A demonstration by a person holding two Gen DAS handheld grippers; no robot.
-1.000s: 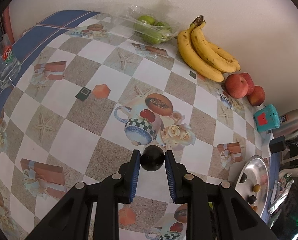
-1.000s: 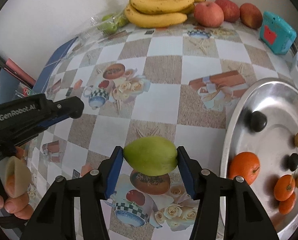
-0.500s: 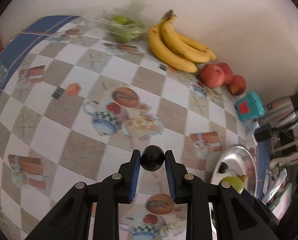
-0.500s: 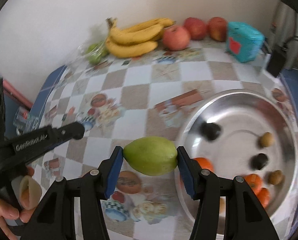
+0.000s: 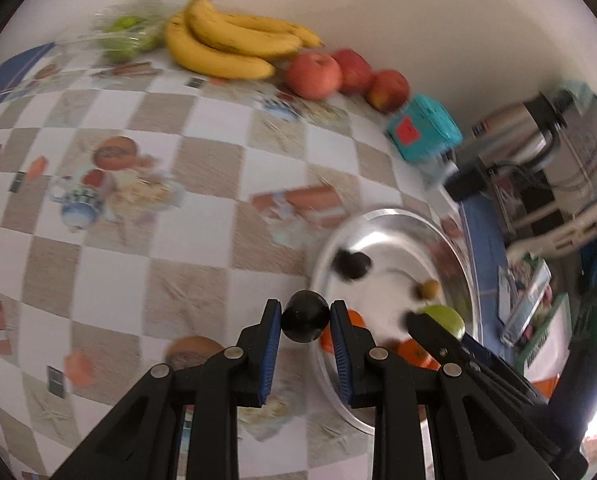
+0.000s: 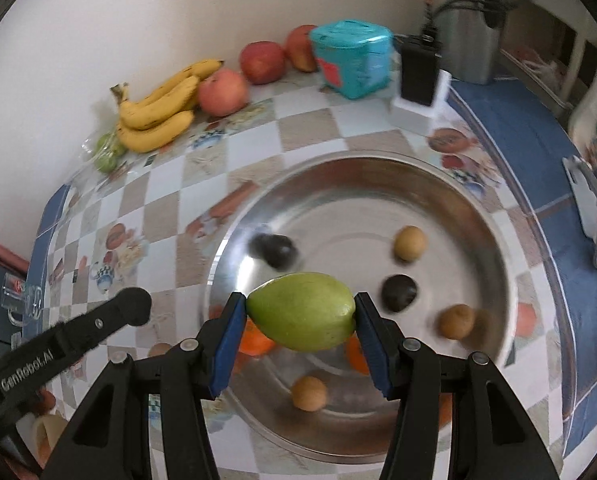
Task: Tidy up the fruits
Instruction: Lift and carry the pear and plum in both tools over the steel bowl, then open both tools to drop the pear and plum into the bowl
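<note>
Your right gripper [image 6: 300,316] is clamped on the pointed green mango-shaped fruit [image 6: 301,311], held by its two ends above the near half of the round stainless-steel tray [image 6: 494,240]. Your left gripper [image 5: 305,318] is closed on a small round black fruit [image 5: 305,316] over the tray's left rim.

Risks:
- Releasing the green fruit from height may strike the oranges [image 6: 254,342] directly beneath it and send it rolling.
- The black fruit sits near the rim; opening there may drop it onto the checked printed tablecloth [image 5: 110,264] and let it roll away.
- Both tools share one tray; the tips may collide.

Loose in the tray: two dark fruits [image 6: 398,293] and three small brown ones [image 6: 409,243]. Choose a bare patch.

Far side, against the wall: yellow bananas [image 6: 158,108], red apples [image 6: 222,92], a teal box [image 6: 352,58], bagged green fruit [image 6: 106,154]
</note>
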